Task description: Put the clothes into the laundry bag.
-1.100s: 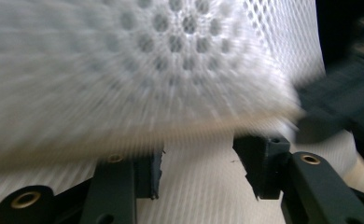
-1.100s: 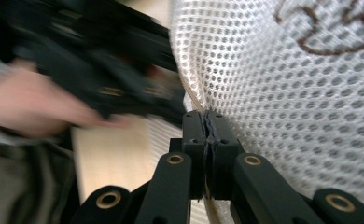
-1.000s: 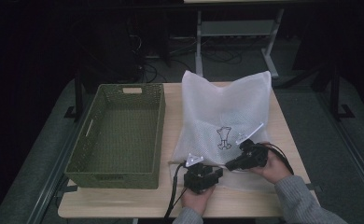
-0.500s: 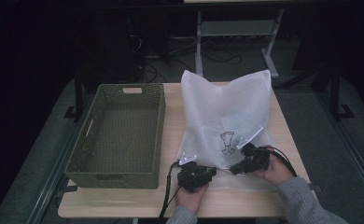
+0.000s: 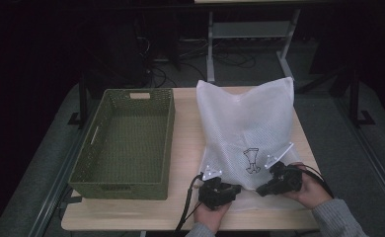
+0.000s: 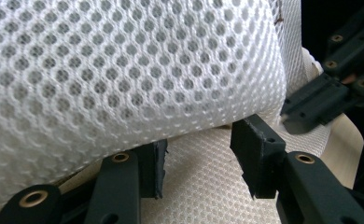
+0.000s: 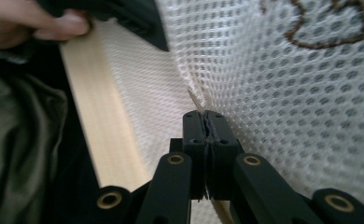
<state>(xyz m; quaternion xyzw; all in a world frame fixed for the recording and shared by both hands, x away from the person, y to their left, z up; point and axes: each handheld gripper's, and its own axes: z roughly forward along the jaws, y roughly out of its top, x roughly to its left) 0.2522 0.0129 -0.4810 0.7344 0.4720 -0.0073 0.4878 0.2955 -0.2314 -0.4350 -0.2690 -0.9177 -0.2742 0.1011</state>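
1. While the white mesh bag (image 5: 247,133) lay flat on the right half of the wooden table (image 5: 185,148), the high view showed its near hem at the table's front edge, where the left gripper (image 5: 232,188) and right gripper (image 5: 262,189) met it. The empty green basket (image 5: 126,143) sat just beside it on the left.

2. As seen in the left gripper view, the mesh bag (image 6: 124,70) bulged up soft and limp over 2 parted pads (image 6: 257,154); the jaws had been closing slightly, with the lower layer lying between them but not pinched. The right gripper (image 6: 311,105) sat close ahead.

3. Seen from the right gripper view, the right gripper (image 7: 206,122) was clamped together on a thin fold of the mesh bag (image 7: 283,93), by the table (image 7: 96,121) edge.

4. By my judgement, the bag was light, floppy and open-weave, so it would sag and its layers could slip apart; the hem or a corner gave the surest hold.

5. Around the pale, smooth table, the room was dark, with cables and desk legs behind.
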